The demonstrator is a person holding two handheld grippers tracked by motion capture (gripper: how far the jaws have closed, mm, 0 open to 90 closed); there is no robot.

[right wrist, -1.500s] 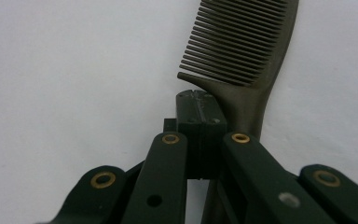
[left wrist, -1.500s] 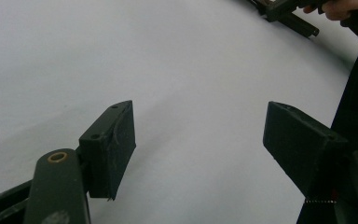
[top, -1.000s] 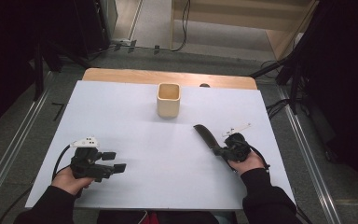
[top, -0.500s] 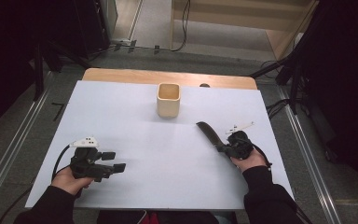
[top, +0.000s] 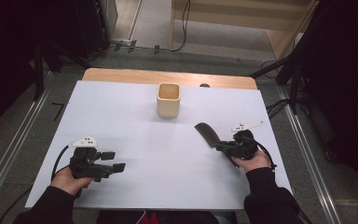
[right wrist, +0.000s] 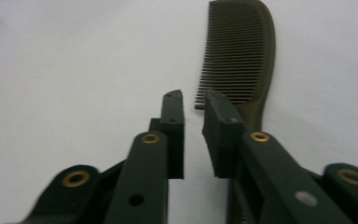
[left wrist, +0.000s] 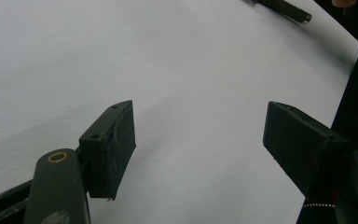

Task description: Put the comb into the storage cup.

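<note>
A dark comb point(top: 206, 134) lies flat on the white table point(top: 135, 116), just ahead of the right gripper point(top: 224, 147), whose jaws have just been opening. The left gripper point(top: 113, 161) rests near the front edge, well apart. A square beige cup point(top: 168, 100) stands upright farther back.

Matt dark plastic comb point(right wrist: 242, 56)

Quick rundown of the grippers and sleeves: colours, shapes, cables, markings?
Both the left gripper and the right gripper are black, with two flat rectangular jaws on arms pinned with brass-coloured rivets. Each carries a grey three-cornered plate with dark dots on top. A black cable loops from the left one. Sleeves are dark.
</note>
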